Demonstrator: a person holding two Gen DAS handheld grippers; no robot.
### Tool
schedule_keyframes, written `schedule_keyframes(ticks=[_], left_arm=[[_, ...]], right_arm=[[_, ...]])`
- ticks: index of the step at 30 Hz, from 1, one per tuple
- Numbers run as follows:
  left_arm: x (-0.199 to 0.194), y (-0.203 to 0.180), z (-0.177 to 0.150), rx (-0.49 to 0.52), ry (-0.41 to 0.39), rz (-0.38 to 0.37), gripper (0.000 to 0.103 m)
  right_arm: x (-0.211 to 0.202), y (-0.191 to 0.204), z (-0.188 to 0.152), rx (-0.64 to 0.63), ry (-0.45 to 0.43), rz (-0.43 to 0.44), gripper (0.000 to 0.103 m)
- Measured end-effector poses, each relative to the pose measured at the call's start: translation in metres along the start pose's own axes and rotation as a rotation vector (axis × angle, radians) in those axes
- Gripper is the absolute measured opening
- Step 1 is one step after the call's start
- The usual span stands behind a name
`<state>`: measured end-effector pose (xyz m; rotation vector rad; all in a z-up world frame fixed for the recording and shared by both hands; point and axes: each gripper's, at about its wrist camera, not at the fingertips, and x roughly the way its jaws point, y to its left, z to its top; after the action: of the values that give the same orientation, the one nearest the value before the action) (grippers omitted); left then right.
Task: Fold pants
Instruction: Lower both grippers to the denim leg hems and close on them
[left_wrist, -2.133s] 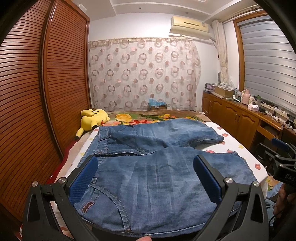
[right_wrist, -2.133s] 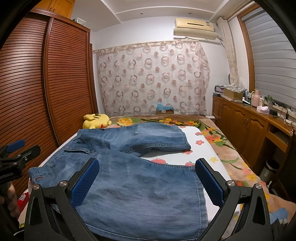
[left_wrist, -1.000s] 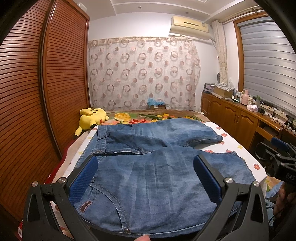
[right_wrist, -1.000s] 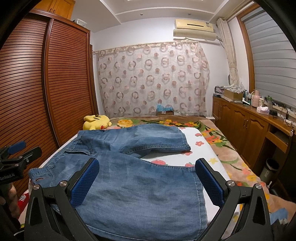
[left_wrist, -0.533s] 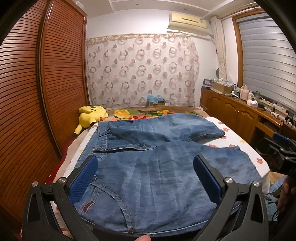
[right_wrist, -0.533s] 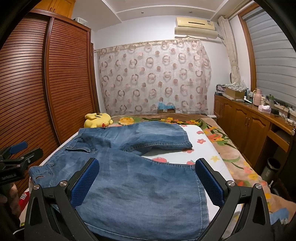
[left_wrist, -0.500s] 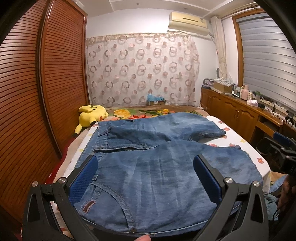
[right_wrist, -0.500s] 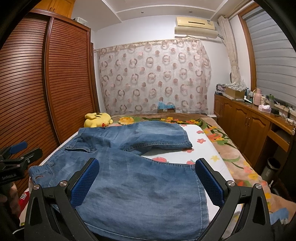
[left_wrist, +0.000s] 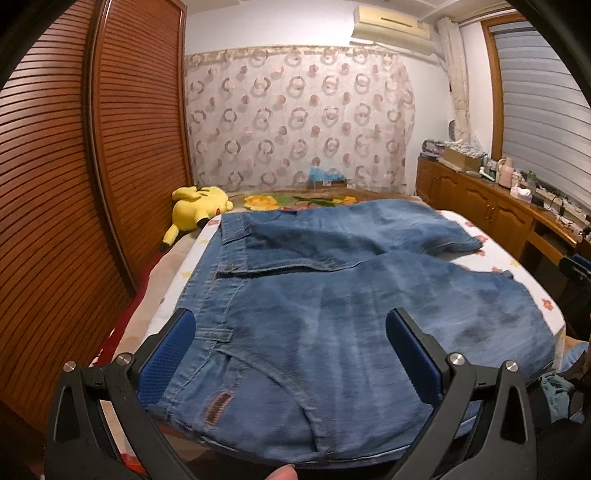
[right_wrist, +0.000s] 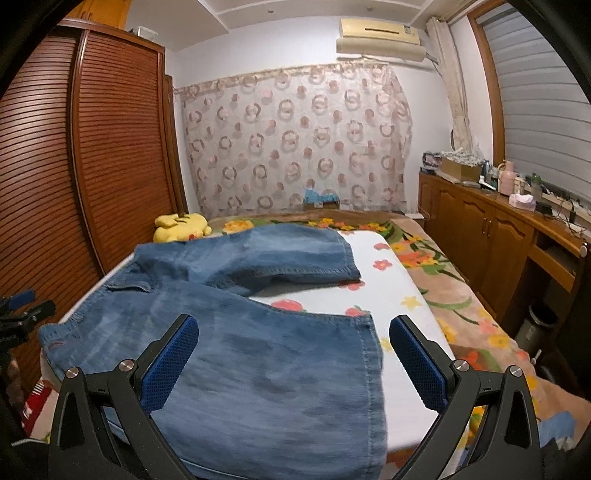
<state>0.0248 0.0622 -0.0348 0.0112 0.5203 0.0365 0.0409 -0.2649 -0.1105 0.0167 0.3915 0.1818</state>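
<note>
A pair of blue denim pants (left_wrist: 332, 314) lies spread flat across the bed, waistband to the left and both legs running right. My left gripper (left_wrist: 291, 354) hovers open above the waistband end, near a brown patch (left_wrist: 217, 404). In the right wrist view the same pants (right_wrist: 240, 354) fill the foreground; my right gripper (right_wrist: 293, 362) stands open over the near leg, close to its hem (right_wrist: 373, 354). Neither gripper holds cloth. The other gripper (right_wrist: 22, 314) shows at the left edge of that view.
The bed (right_wrist: 391, 295) has a white floral sheet and a flowered blanket (right_wrist: 436, 280). A yellow plush toy (left_wrist: 195, 206) rests at the far left. Slatted wooden wardrobe doors (left_wrist: 74, 184) line the left side; a wooden cabinet (right_wrist: 498, 229) with clutter lines the right.
Both grippers have tipped downward and moved a little closer to the pants. The pants lie as before; both jaws stay open.
</note>
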Motion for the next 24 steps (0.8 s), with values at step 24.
schedule_keyframes(ticks=[24], left_arm=[[0.025,0.104,-0.039,-0.091,0.172,0.056,0.076]], right_arm=[[0.026,-0.018,0.025,-0.034,0.262,0.042,0.08]])
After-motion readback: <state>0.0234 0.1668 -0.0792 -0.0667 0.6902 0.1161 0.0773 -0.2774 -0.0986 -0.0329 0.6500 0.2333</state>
